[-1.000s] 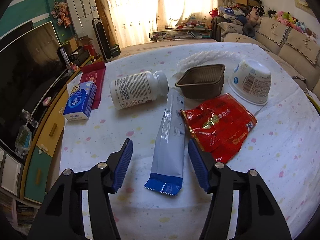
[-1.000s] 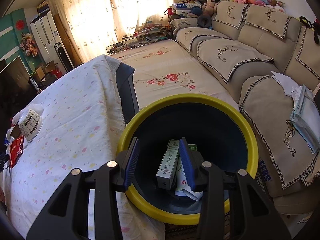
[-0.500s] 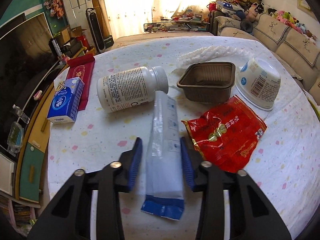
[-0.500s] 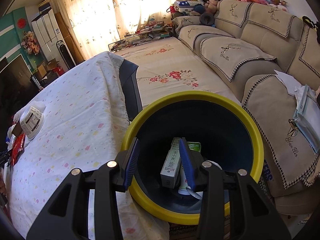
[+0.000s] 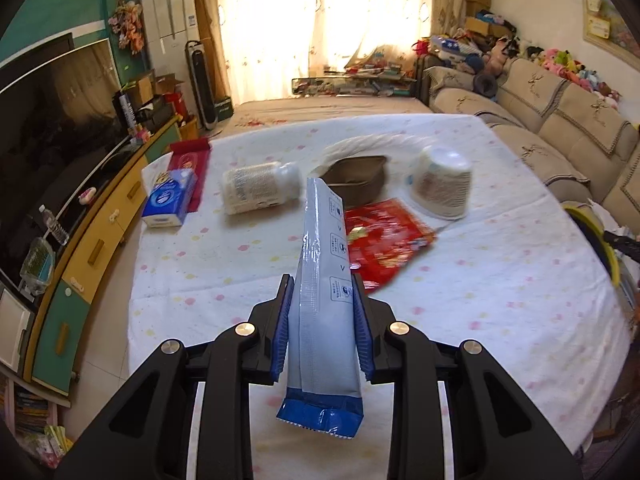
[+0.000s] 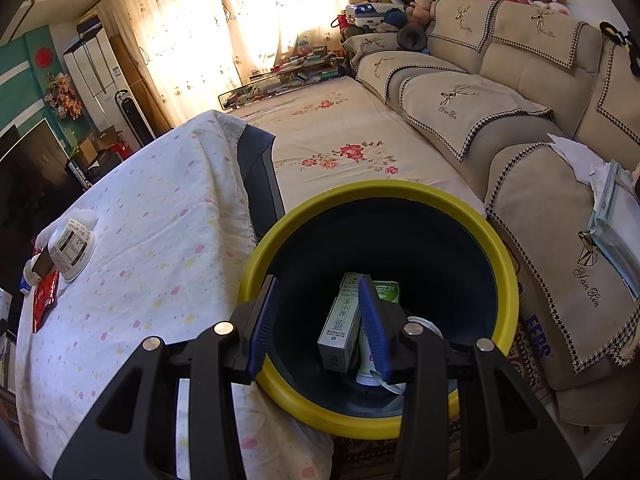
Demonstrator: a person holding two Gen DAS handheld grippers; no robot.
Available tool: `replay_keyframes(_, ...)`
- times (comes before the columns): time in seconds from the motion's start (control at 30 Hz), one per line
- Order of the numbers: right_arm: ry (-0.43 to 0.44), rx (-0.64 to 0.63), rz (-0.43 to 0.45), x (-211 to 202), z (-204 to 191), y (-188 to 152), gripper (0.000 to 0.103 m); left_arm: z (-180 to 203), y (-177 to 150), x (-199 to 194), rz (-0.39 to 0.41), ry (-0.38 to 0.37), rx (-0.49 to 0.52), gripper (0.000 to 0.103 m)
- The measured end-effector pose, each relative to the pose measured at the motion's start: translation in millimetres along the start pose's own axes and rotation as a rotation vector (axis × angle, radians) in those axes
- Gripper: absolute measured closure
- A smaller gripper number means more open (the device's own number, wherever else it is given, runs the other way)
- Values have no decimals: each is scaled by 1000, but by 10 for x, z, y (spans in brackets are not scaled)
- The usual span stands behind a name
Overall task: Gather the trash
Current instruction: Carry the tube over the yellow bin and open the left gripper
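Showing bin [image 6: 496,240] contents, right view only

Backlit curtains [image 5: 320,28], motion blur, fisheye

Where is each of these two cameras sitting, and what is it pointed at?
Left wrist: on the left gripper, looking across the table; its fingers clamp a blue-ended wrapper.
Right wrist: on the right gripper, looking into the yellow-rimmed bin; jaws empty.
Shared: the upturned paper cup and the table.

Bare cloth [image 5: 500,280] btwn trash pile & yellow-rimmed bin [image 6: 400,248], mouth unobstructed.
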State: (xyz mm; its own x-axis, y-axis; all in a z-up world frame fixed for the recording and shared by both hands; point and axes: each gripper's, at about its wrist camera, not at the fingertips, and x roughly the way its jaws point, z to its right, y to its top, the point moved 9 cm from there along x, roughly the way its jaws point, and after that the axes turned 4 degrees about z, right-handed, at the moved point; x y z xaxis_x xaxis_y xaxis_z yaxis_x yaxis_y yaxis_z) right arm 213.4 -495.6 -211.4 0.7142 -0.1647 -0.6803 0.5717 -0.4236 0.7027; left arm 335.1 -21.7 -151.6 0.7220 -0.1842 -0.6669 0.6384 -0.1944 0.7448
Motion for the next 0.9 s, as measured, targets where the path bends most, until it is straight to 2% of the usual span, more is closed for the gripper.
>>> replay_keyframes(0.2, -3, -18, 14, -144, 101, -32, 64, 930, 103, -273, 34, -146, 92, 75)
replay_keyframes(0.5, -31, 2, 87, -589, 576, 16, 64, 2796, 255, -248, 10, -419, 317, 74)
replay_keyframes(0.67, -43, 41, 115, -799, 885, -5, 63, 3711, 265, -101, -23, -512, 426, 74)
replay_keyframes(0.9, -65, 109, 129, -938, 1315, -52, 62, 4626, 338, 314, -95, -557, 487, 74)
